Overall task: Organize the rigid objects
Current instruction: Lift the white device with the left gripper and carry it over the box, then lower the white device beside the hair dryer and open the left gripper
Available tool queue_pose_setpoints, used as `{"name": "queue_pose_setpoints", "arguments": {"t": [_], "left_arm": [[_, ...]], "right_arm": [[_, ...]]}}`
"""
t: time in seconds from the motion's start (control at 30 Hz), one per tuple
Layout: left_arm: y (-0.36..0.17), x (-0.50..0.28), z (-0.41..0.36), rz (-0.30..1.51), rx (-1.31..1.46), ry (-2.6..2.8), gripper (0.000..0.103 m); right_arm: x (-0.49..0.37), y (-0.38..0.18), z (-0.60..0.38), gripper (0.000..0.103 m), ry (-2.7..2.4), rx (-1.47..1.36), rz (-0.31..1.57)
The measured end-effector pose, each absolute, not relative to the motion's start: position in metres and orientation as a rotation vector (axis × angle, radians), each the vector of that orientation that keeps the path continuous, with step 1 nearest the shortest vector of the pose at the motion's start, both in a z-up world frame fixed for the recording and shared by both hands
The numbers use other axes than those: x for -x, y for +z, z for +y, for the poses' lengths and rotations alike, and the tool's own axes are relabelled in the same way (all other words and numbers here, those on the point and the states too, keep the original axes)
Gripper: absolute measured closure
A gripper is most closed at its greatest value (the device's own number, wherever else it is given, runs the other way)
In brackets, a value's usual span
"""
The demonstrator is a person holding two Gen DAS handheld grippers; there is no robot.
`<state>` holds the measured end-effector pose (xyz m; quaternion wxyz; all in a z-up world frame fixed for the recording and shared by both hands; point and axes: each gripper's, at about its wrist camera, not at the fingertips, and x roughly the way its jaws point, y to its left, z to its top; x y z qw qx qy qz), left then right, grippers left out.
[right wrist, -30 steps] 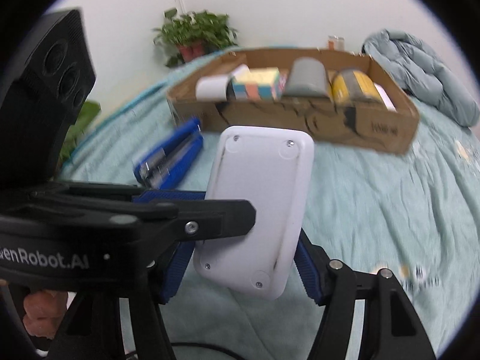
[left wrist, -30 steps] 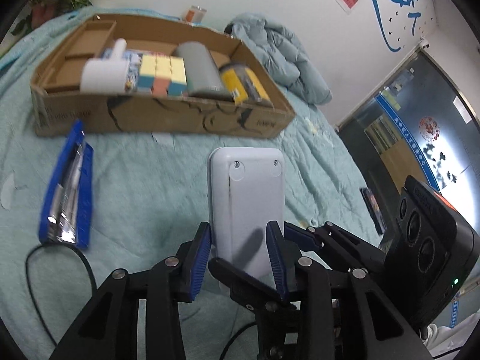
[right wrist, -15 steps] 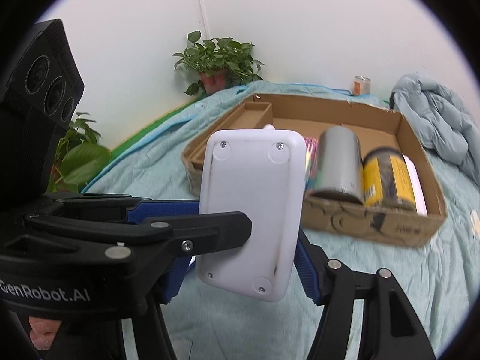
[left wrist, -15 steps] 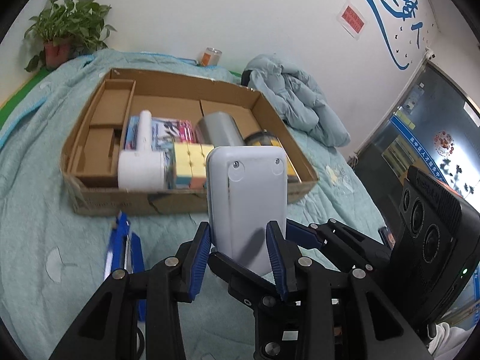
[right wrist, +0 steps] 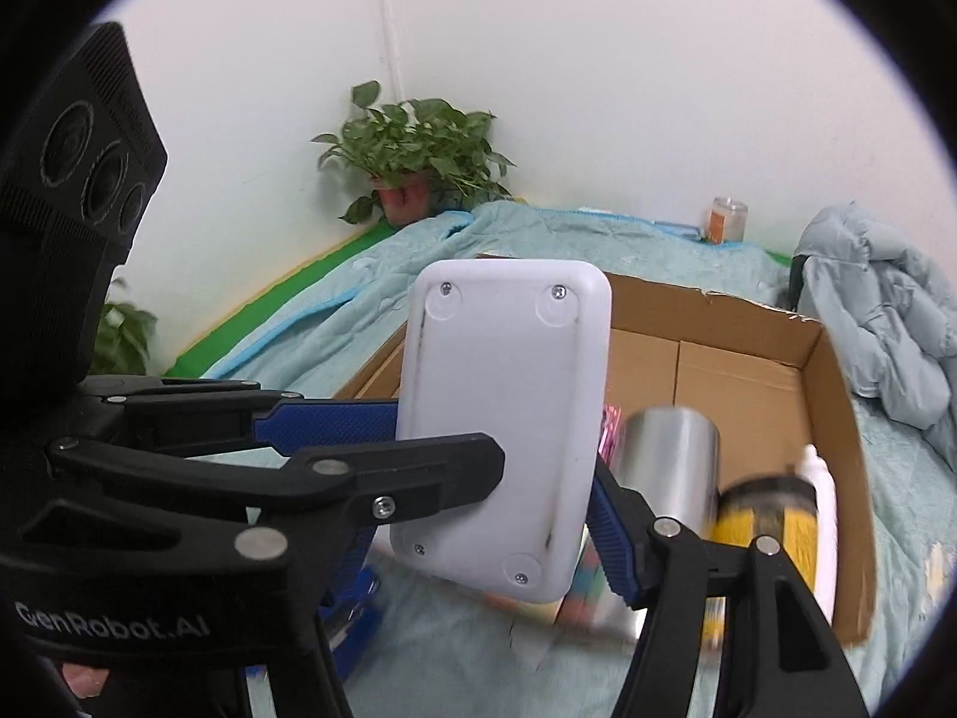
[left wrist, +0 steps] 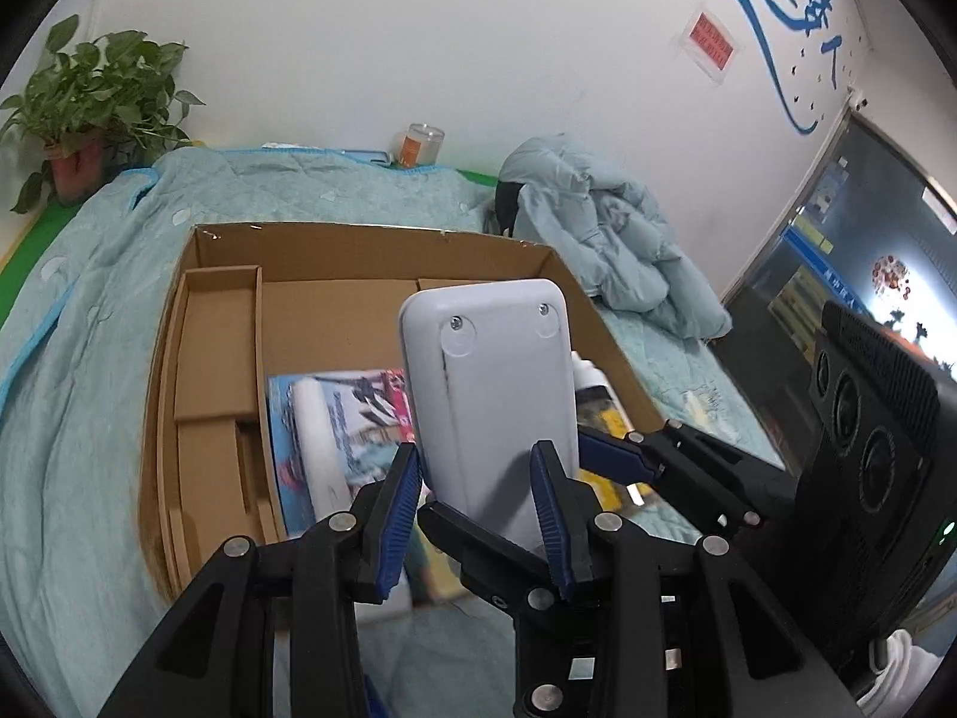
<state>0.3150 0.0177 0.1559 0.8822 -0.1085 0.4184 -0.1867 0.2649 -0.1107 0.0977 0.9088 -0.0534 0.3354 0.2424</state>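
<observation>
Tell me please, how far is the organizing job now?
Done: a steel cylinder, a yellow can and a picture booklet lie in the brown cardboard box. In hand: the left gripper and right gripper both clamp the white rectangular plastic case. Left: placing it in the box.

1. The left gripper (left wrist: 475,478) is built of matte black linkage bars joined by round silver rivets and small screws.
2. Its fingers (left wrist: 399,505) carry ribbed blue pads on their inner faces.
3. The right gripper (right wrist: 496,481) shares the black frame, silver pivots and textured blue pads.
4. White lettering "GenRobot.AI" runs along one black body.
5. A black camera housing with three round lenses and a ridged top sits on each unit; one shows a small green light.
</observation>
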Motion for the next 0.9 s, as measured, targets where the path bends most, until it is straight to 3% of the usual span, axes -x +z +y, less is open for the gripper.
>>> {"name": "queue_pose_setpoints", "arguments": {"t": [0.27, 0.4, 0.6, 0.63, 0.7, 0.77, 0.83, 0.9], "left_arm": [[0.105, -0.397, 0.040, 1.020, 0.303, -0.389, 0.070], [0.074, -0.414, 0.043, 1.089, 0.331, -0.393, 0.074], [0.053, -0.420, 0.051, 1.105, 0.371, -0.381, 0.076], [0.055, -0.416, 0.052, 1.093, 0.374, -0.380, 0.072], [0.062, -0.407, 0.055, 1.056, 0.370, -0.373, 0.052], [0.076, -0.388, 0.061, 0.960, 0.383, -0.348, 0.002], [0.091, -0.361, 0.066, 0.837, 0.363, -0.297, 0.001], [0.103, -0.334, 0.065, 0.761, 0.295, -0.252, 0.001]], "right_arm": [[-0.338, 0.066, -0.098, 0.040, 0.492, 0.078, 0.905], [-0.358, 0.040, -0.101, 0.040, 0.483, 0.033, 1.037], [-0.356, 0.034, -0.109, 0.039, 0.473, 0.044, 1.084], [-0.353, 0.037, -0.111, 0.038, 0.465, 0.044, 1.077], [-0.345, 0.045, -0.117, 0.038, 0.440, 0.055, 1.058], [-0.327, 0.059, -0.125, 0.032, 0.431, 0.058, 1.011], [-0.305, 0.070, -0.134, 0.022, 0.388, 0.078, 0.919], [-0.287, 0.071, -0.141, 0.022, 0.353, 0.088, 0.865]]}}
